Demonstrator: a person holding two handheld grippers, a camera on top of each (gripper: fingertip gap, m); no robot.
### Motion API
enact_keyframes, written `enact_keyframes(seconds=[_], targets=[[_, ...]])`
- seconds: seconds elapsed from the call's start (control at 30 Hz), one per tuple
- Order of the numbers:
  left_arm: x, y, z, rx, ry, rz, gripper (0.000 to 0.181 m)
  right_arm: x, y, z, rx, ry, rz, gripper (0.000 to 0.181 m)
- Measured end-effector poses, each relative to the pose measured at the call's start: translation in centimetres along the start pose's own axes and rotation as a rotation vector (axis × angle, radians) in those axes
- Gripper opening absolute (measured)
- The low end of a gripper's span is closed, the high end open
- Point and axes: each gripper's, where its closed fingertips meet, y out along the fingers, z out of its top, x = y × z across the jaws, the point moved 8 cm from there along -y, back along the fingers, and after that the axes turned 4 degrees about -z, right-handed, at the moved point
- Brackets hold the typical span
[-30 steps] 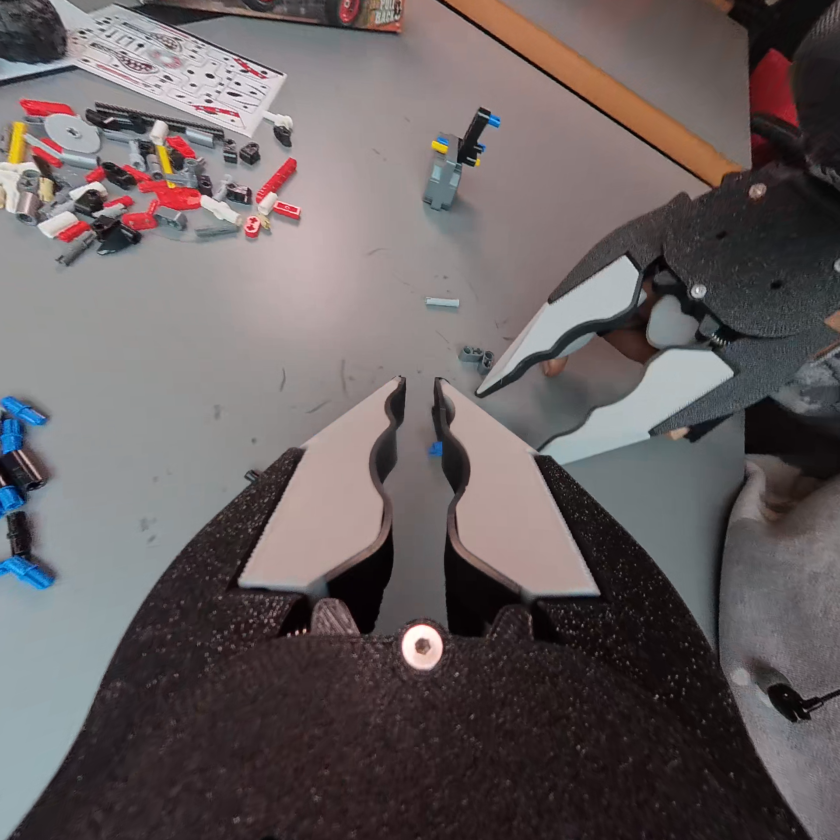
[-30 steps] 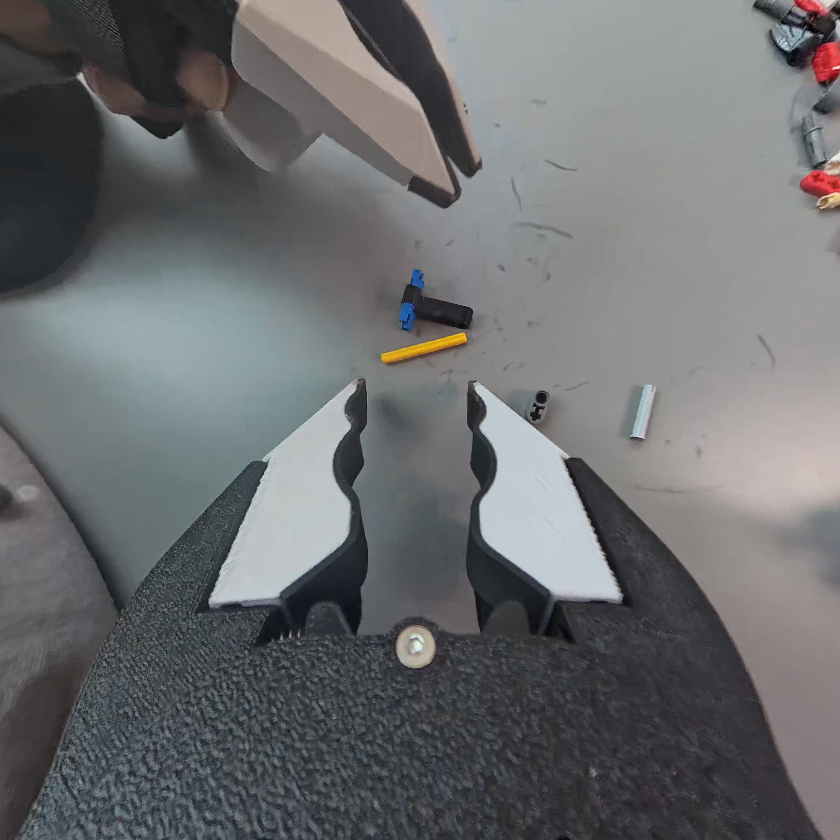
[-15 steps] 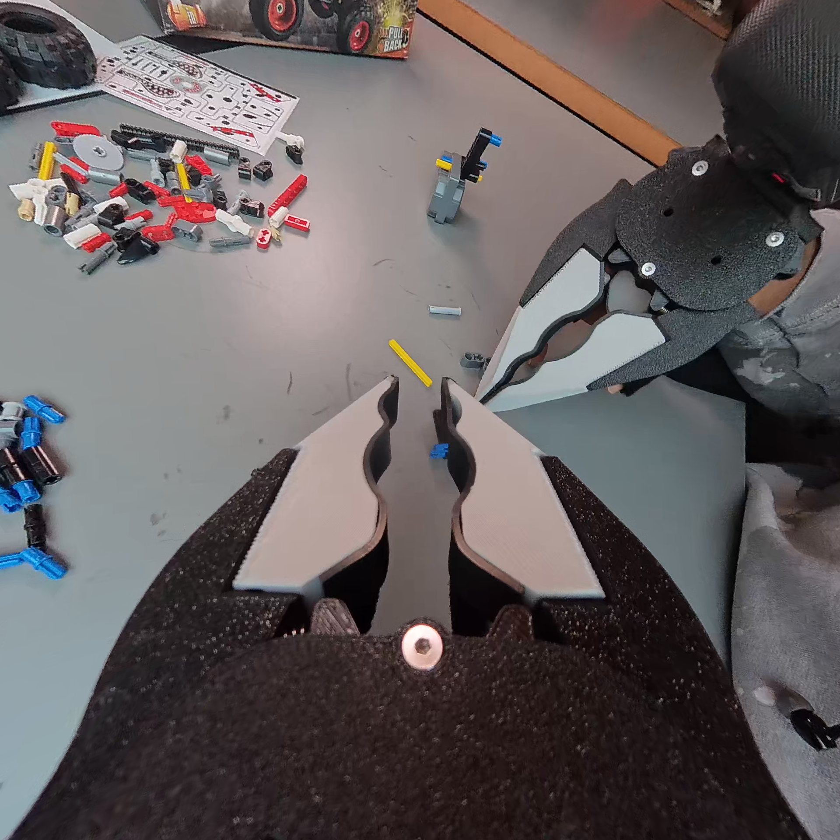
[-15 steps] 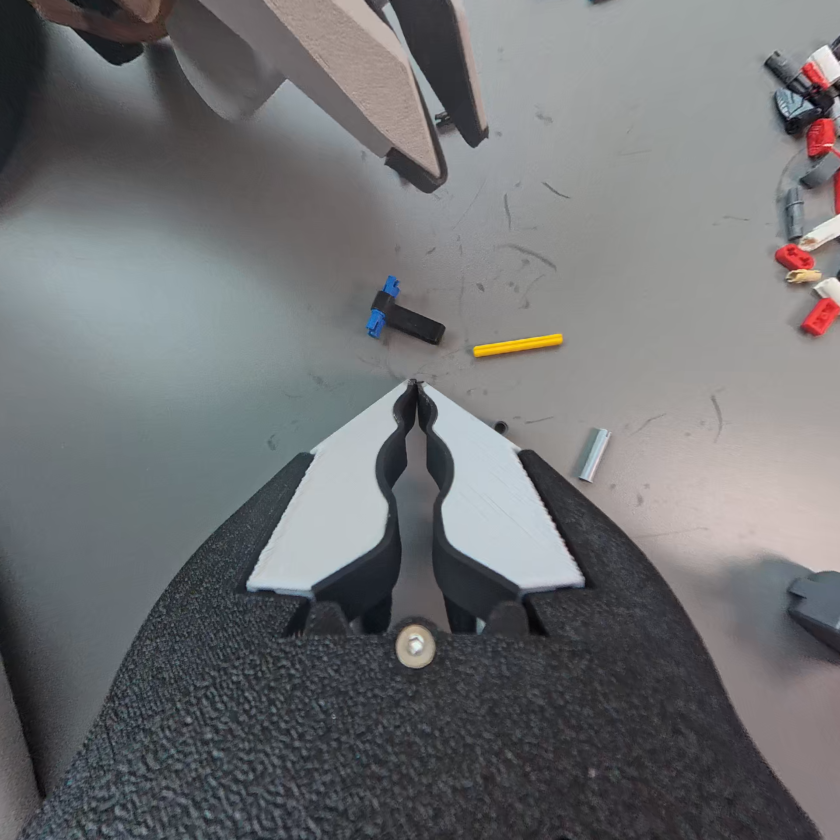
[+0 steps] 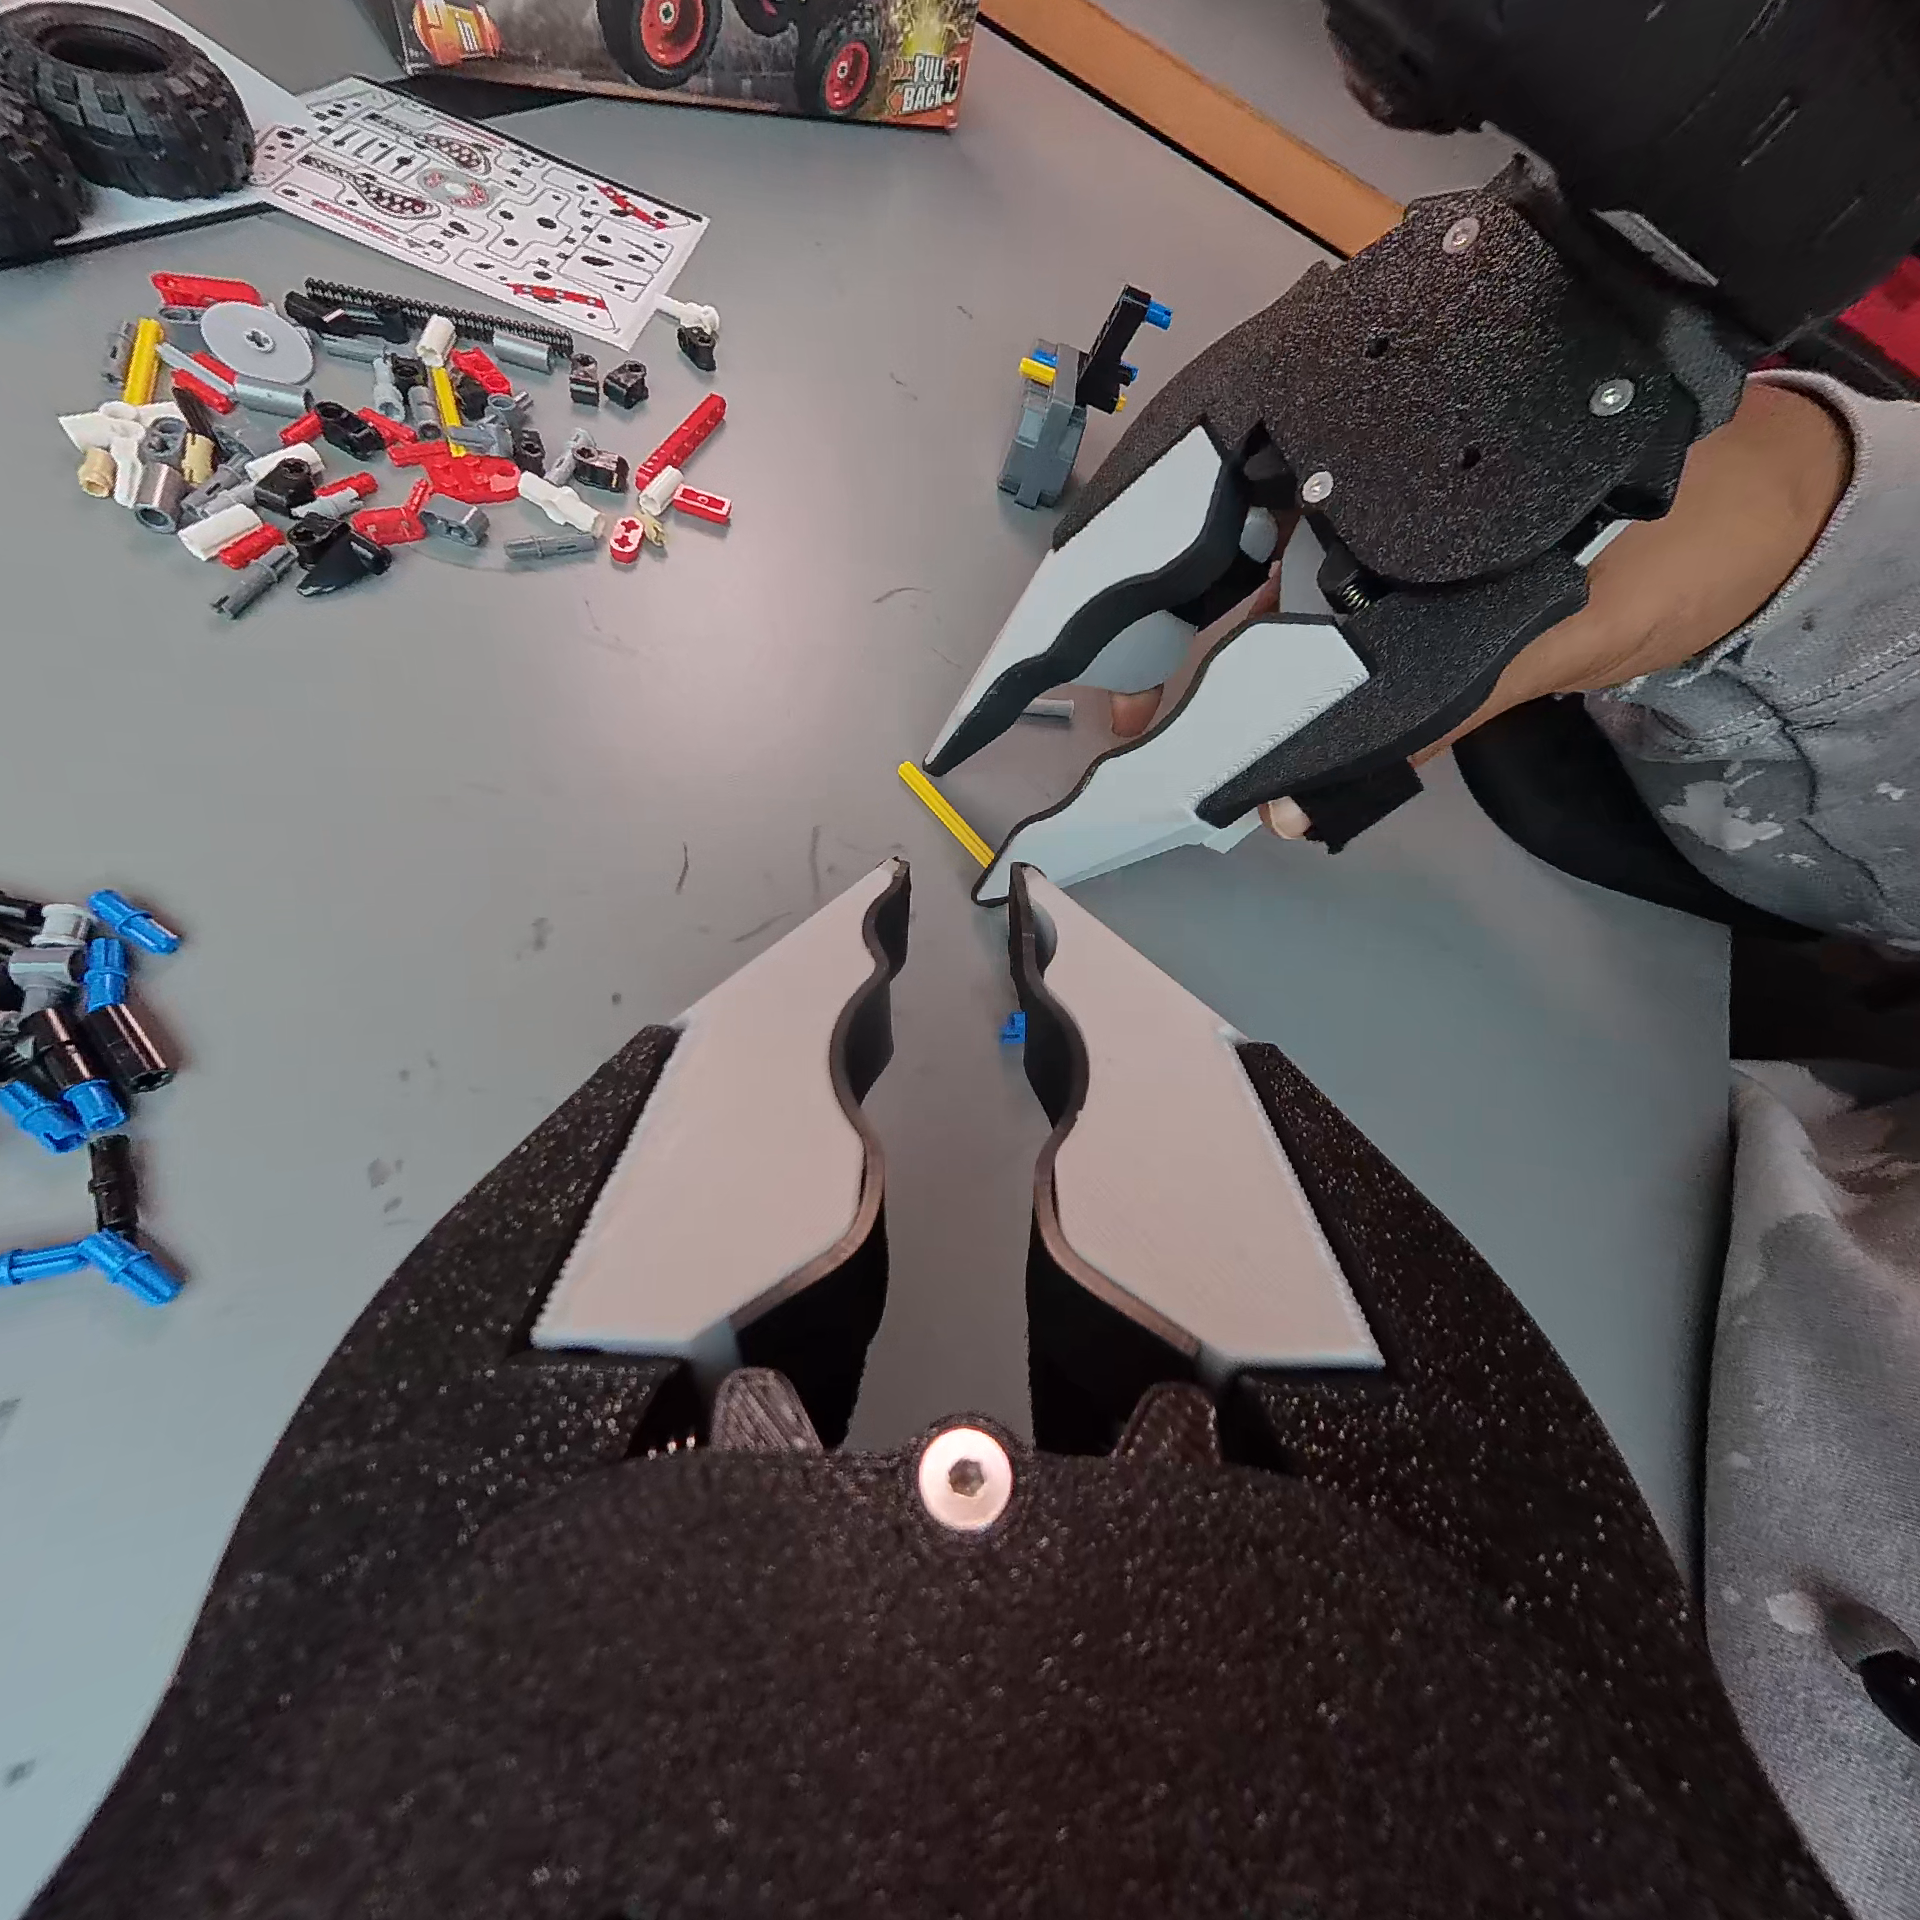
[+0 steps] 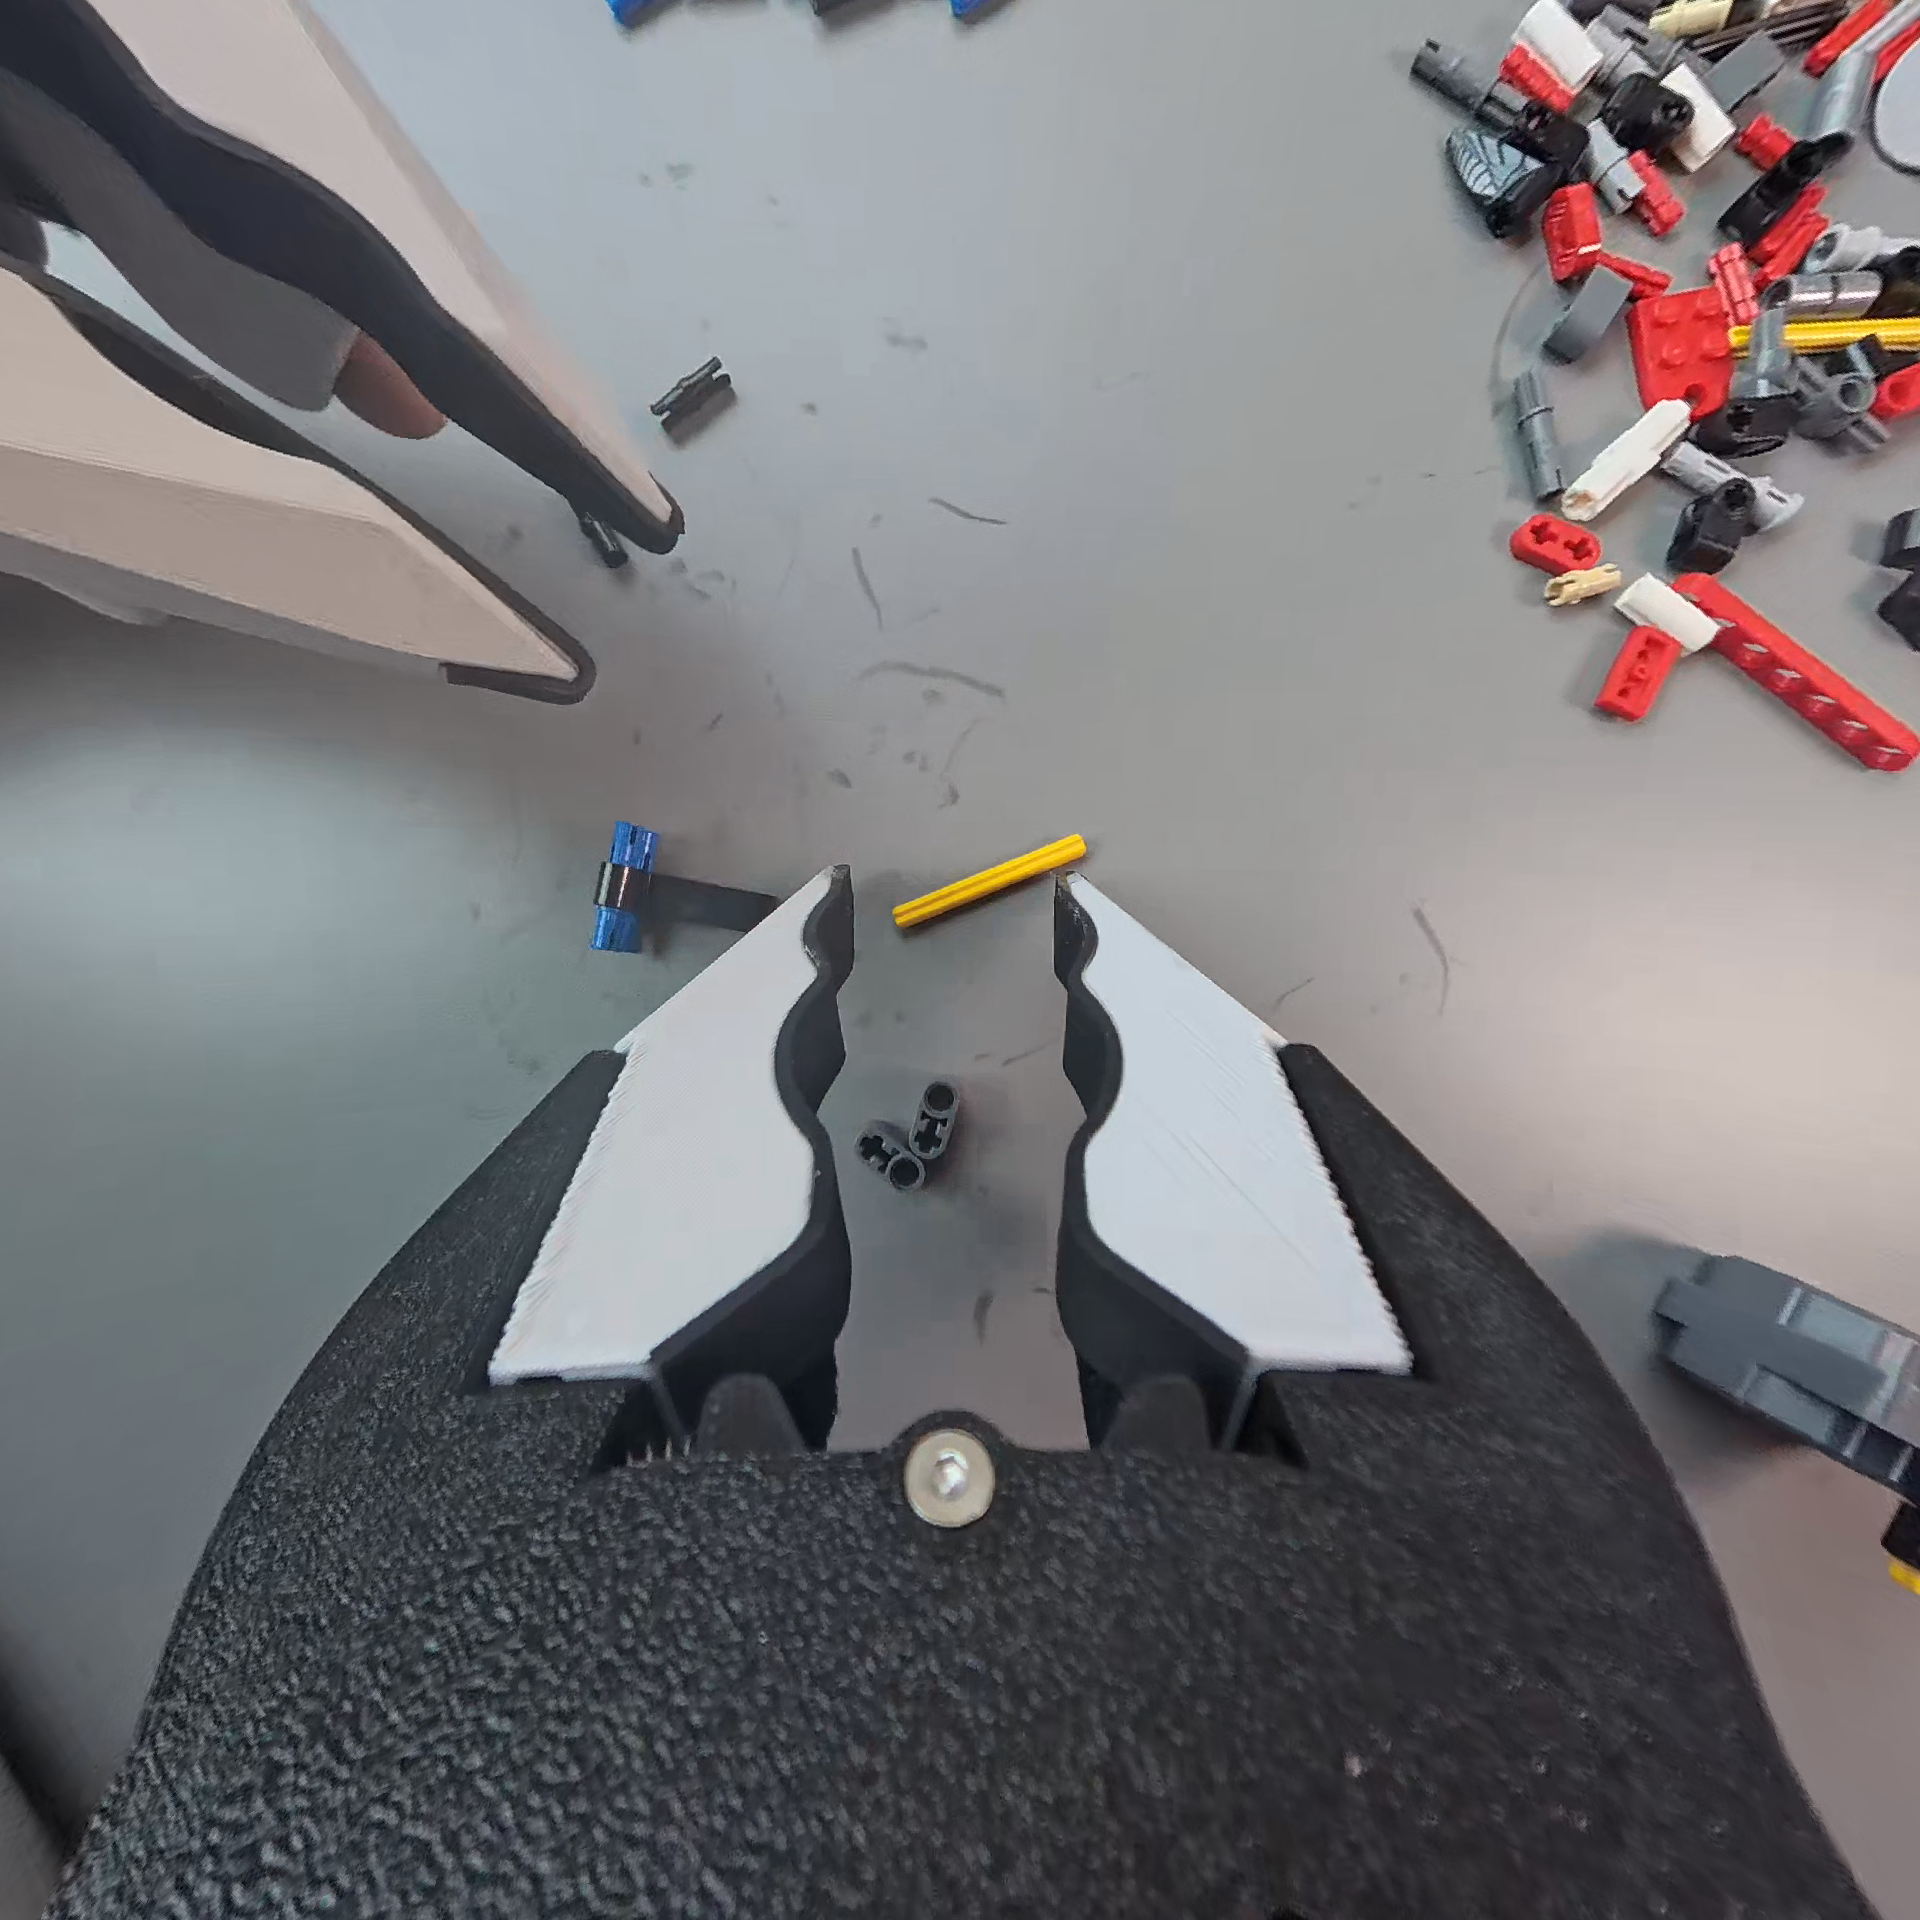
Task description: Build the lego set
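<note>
A short yellow axle (image 6: 989, 881) lies on the grey table, just at the tips of my right gripper (image 6: 951, 881), which is open and empty. A dark grey double connector (image 6: 909, 1138) lies on the table between its fingers. A black piece with a blue pin (image 6: 665, 899) lies left of the left fingertip. My left gripper (image 5: 958, 873) is open and empty, its tips close to the axle (image 5: 945, 812) and to the right gripper (image 5: 956, 831). A small grey sub-assembly (image 5: 1049, 436) stands farther back.
A pile of red, black, grey and white parts (image 5: 395, 436) lies at the back left, with a sticker sheet (image 5: 488, 208), the set's box (image 5: 675, 42) and tyres (image 5: 104, 114) behind it. Blue and black pins (image 5: 83, 1039) lie at the left. A black pin (image 6: 694, 393) lies near the left gripper (image 6: 623, 603). The left gripper's tips are roughly 7 centimetres from the right gripper's.
My right gripper shut half a second ago and has opened again, moving forward so its tips bracket the yellow axle. The axle has shifted on the table. The left gripper has drawn back a little.
</note>
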Motion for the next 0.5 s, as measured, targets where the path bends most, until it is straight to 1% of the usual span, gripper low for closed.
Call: enact_keyframes(seconds=[0.03,0.07,0.2,0.23,0.4,0.5], targets=[[0.0,0.0,0.0,0.001,0.001,0.000,0.019,0.0,0.3,0.0,-0.016,-0.007,-0.008,0.039],[0.1,0.0,0.0,0.001,0.002,-0.001,0.019,0.0,0.4,0.2,-0.013,-0.014,-0.017,0.035],[0.2,0.0,0.0,-0.004,0.008,-0.003,0.018,0.1,0.5,0.3,-0.024,-0.037,-0.002,0.032],[0.2,0.0,0.0,-0.006,0.009,-0.004,0.018,0.2,0.6,0.3,-0.023,-0.044,0.000,0.029],[0.2,0.4,-0.3,-0.025,0.012,-0.002,0.018,1.1,0.7,0.4,-0.012,-0.090,-0.001,0.004],[0.0,0.5,-0.5,-0.034,0.005,0.004,0.019,1.4,0.7,0.3,-0.001,-0.115,0.030,0.004]])
